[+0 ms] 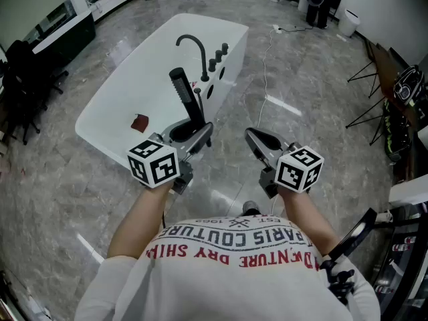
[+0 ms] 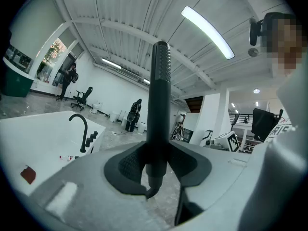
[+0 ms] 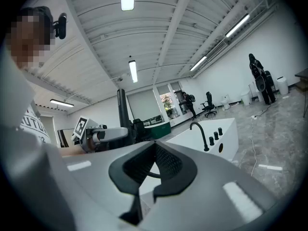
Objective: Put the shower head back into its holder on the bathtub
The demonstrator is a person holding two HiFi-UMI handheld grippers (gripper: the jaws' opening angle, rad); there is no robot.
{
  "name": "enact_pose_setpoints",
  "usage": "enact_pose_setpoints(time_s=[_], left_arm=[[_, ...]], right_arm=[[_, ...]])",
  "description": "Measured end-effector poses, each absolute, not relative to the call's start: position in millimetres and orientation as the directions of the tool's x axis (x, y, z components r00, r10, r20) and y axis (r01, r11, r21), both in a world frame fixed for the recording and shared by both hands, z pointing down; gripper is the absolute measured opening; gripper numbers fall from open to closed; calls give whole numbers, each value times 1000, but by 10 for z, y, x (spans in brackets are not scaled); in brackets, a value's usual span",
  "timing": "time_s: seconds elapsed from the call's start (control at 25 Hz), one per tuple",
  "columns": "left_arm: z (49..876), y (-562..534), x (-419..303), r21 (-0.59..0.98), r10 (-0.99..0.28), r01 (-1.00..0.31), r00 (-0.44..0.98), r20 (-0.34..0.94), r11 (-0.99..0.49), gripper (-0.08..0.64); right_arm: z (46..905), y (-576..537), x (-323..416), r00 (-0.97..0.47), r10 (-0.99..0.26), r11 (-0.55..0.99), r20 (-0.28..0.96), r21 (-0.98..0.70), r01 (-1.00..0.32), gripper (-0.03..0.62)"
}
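The black shower head [image 1: 183, 91] is a long stick-shaped wand, and my left gripper [image 1: 198, 138] is shut on its handle. It stands upright between the pads in the left gripper view, shower head [image 2: 158, 100], left gripper [image 2: 155, 170]. Just beyond it lies the white bathtub [image 1: 120, 92], with a black arched faucet [image 1: 192, 47] and knobs [image 1: 217, 57] on its right rim. My right gripper [image 1: 258, 142] hangs to the right over the floor, shut with nothing in it. In its own view the right gripper [image 3: 153, 170] faces the bathtub [image 3: 226, 131] and the held shower head [image 3: 121, 110].
A small red-brown object [image 1: 140, 122] lies inside the tub. A white cable [image 1: 266, 62] runs across the marble floor to the right of the tub. Tripod stands and gear [image 1: 391, 92] crowd the right side. Dark chairs and a counter [image 1: 27, 72] line the left.
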State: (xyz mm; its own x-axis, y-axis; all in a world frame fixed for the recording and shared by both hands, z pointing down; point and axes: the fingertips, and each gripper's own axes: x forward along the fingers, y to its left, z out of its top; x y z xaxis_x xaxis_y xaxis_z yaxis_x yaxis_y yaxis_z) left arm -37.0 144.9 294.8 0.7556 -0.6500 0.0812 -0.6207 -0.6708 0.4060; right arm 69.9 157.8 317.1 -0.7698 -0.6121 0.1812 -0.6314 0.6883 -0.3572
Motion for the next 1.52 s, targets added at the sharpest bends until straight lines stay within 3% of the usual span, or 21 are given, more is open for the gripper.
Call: enact_pose_setpoints(time_s=[1.12,1.52], left_arm=[[2730,1289,-731,416,-687,-625,726,0,-660,144],[3065,534,-746,468,-732,-671,677,71,-575,144]], right_arm=[[3225,1662,650,-793,-582,690,179,-407,-599,2],[3608,844,857,-815,-554,648,169,-527,-550,2]])
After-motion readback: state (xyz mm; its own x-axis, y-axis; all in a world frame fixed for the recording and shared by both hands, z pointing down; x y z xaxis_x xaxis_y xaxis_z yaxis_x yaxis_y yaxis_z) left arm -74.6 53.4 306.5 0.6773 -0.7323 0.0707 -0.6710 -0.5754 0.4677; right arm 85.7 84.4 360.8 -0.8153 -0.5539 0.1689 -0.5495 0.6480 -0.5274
